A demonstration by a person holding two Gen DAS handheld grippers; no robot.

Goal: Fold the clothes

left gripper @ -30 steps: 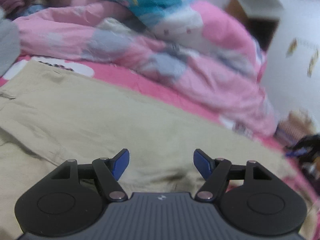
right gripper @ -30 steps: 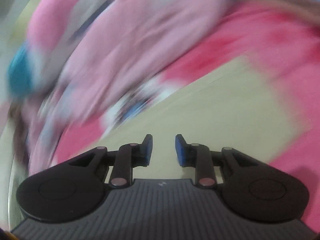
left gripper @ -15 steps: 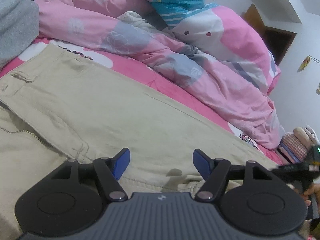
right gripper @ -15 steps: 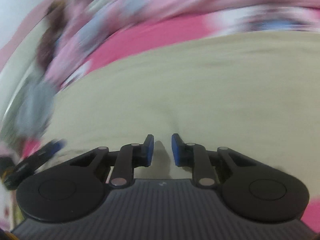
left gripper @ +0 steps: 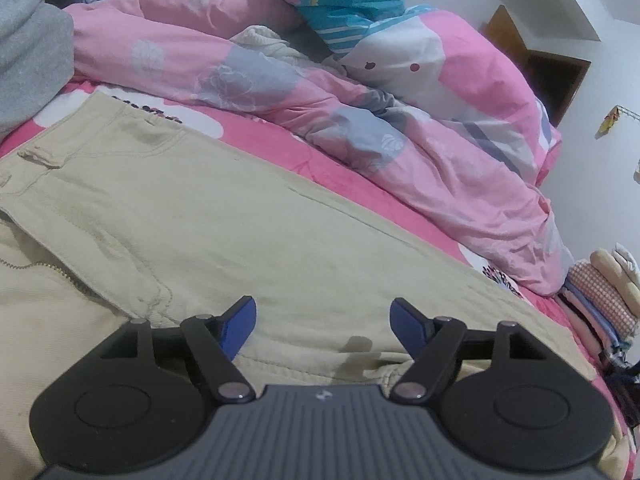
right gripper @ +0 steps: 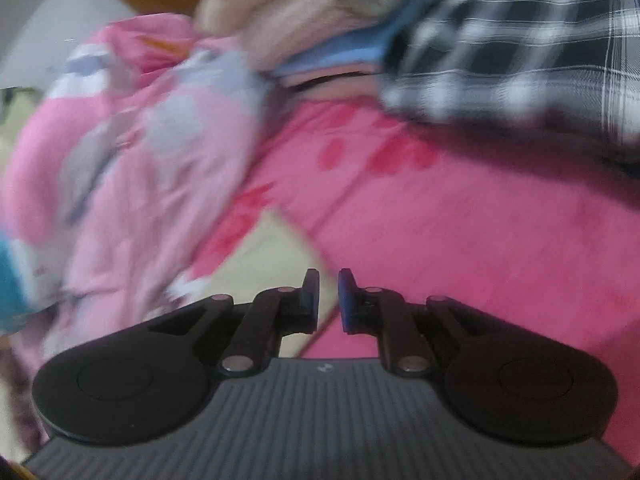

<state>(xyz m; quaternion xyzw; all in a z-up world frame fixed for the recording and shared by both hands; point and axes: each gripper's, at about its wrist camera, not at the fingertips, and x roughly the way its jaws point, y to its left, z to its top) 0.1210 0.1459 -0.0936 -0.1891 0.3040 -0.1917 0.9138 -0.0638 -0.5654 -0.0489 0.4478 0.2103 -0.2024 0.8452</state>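
The right claw (right gripper: 329, 300) had swung off the soft, limp beige cotton trousers (left gripper: 248, 232), opening narrowly and empty, toward their hem, while the left claw (left gripper: 323, 326) gaped wide, opening.

One pair of khaki trousers (left gripper: 224, 216) lying ahead of left tongs (left gripper: 323, 320). One pink quilt (left gripper: 360, 120) bunching beyond. One folded clothes stack (left gripper: 600, 292) sitting far right. Two tongs showing, right tongs (right gripper: 329, 296) included.
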